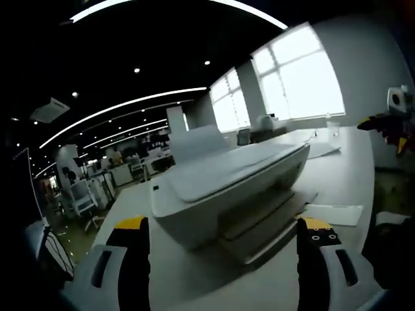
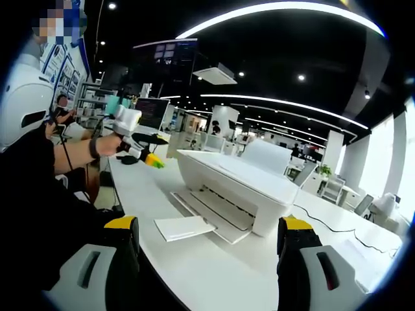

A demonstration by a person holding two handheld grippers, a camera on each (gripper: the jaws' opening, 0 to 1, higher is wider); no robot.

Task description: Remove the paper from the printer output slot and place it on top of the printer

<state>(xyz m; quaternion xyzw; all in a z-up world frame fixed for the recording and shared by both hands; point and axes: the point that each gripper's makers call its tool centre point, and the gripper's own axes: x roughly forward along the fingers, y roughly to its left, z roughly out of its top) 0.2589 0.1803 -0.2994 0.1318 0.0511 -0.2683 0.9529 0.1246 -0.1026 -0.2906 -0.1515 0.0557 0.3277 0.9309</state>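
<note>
A: Where is the paper (image 2: pixel 184 227) right now?

B: It lies flat at the outer end of the printer's (image 2: pixel 238 186) output tray (image 2: pixel 214 219), on the white counter (image 2: pixel 214 275), near the counter's front edge in the right gripper view. In the left gripper view the same sheet (image 1: pixel 332 214) shows beyond the tray end.

A: And the claws?

B: The right claw (image 2: pixel 211 238) stands with its jaws wide apart, holding nothing, well short of the sheet. The left claw (image 1: pixel 224 232) is likewise spread and empty, facing the printer's side.

A: What could go wrong?

B: I'd judge the sheet is thin and flat against its support, so a jaw may skate over it or push it off the tray toward the counter's edge instead of getting under. Clamping one corner only could let it droop and crease, or catch on the tray lip when lifted.

A: Which way does it run?

B: Its long axis seems to follow the tray, pointing out from the slot toward the front edge, though the fisheye bends that.
</note>
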